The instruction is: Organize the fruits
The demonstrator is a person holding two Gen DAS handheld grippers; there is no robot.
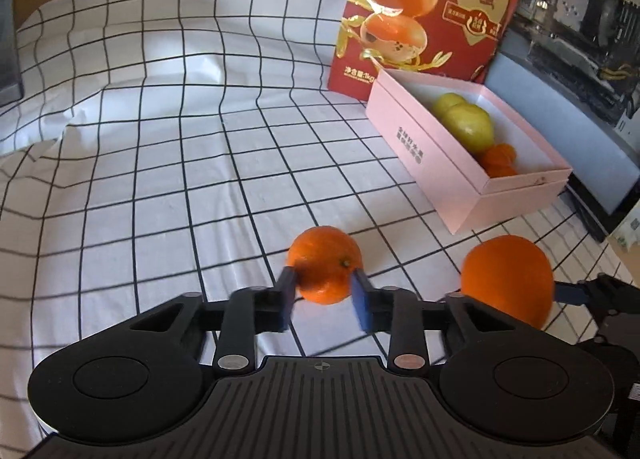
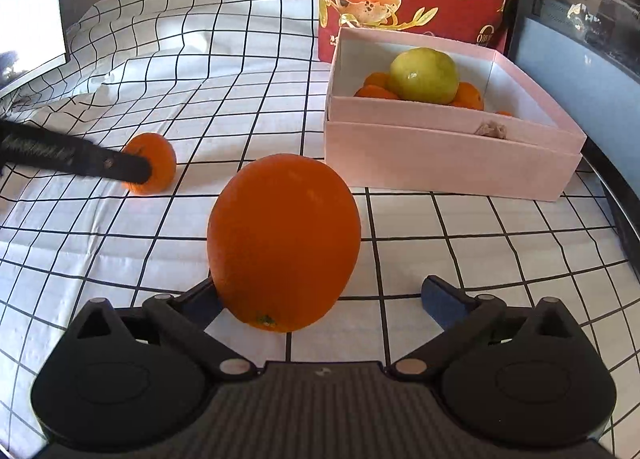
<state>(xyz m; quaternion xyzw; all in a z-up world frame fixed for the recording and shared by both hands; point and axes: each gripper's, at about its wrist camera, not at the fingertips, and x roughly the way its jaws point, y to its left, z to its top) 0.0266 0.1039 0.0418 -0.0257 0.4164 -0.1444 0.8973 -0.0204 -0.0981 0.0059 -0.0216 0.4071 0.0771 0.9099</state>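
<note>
Orange and small, the mandarin point(image 1: 325, 270) sits pinched between my left gripper point(image 1: 323, 291) pads. My right gripper point(image 2: 320, 299) gapes wide around the big orange point(image 2: 283, 242), its right pad clear of it. Ahead of both stands the pink box point(image 2: 448, 155), already holding fruit.

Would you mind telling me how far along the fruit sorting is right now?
Done: the pink box already holds green fruit and small oranges. In hand: the left gripper is shut on a mandarin. Left: the large orange sits on the checked cloth between the right gripper's open jaws; both still need boxing.
</note>
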